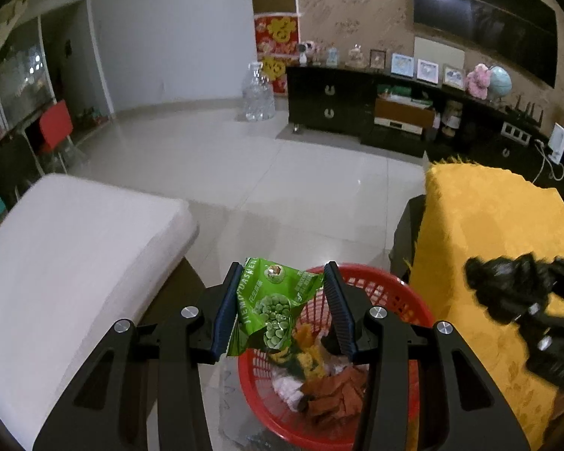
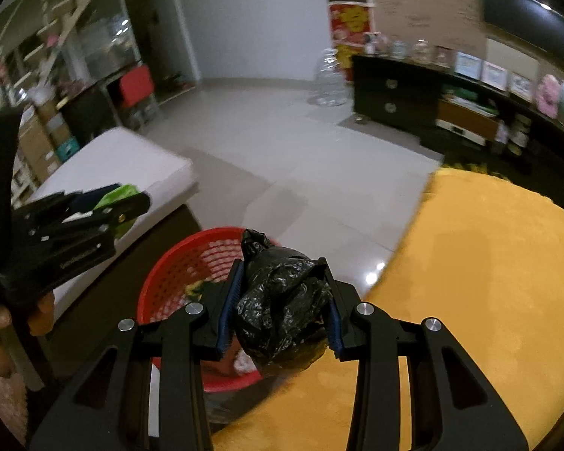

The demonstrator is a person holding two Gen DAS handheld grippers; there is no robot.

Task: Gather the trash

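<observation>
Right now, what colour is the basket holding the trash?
Red basket, clearest in the left wrist view.

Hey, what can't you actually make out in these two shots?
- Black bag contents: opaque plastic, both views.
- Red basket near rim: left wrist view, hidden behind the left hand-held gripper and its green snack packet.
- Shelf ornaments: right wrist view, blurred.

Both grippers tilt steeply downward, side by side. The left gripper [image 1: 282, 300] has its jaws part-way closed, clamping a green snack packet [image 1: 272, 304]. At its three o'clock, the right gripper [image 2: 282, 297] squeezes a crumpled black bag [image 2: 282, 304] between its pads.
</observation>
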